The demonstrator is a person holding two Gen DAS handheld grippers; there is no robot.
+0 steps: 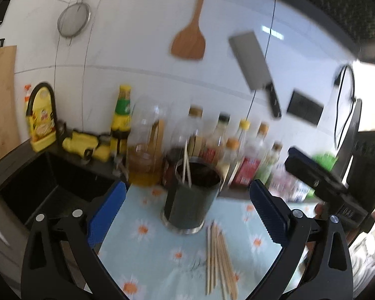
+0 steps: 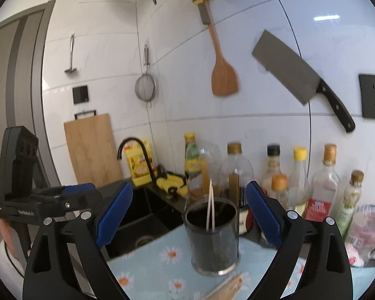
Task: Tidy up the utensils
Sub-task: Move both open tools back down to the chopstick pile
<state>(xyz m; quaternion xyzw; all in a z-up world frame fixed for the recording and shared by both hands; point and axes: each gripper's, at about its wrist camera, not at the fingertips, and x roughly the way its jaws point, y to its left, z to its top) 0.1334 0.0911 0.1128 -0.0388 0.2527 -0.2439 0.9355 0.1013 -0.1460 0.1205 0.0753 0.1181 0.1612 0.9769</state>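
Note:
A dark cylindrical utensil holder [image 1: 190, 200] [image 2: 213, 240] stands upright on a blue daisy-print mat [image 1: 142, 245] [image 2: 150, 262]. Two pale chopsticks [image 1: 186, 167] [image 2: 210, 207] stand in it. Several wooden chopsticks [image 1: 218, 257] lie in a loose bundle on the mat in front of the holder; their tips show in the right wrist view [image 2: 228, 287]. My left gripper [image 1: 187, 215] is open and empty, above the mat just before the holder. My right gripper [image 2: 188, 215] is open and empty, framing the holder. Each gripper's body shows in the other's view.
A row of sauce and oil bottles [image 1: 220, 145] [image 2: 300, 175] stands behind the holder along the tiled wall. A black sink [image 1: 52, 187] [image 2: 137, 230] with a faucet lies left. A cleaver [image 2: 297, 75], wooden spatula [image 2: 222, 70] and strainer [image 2: 146, 87] hang on the wall.

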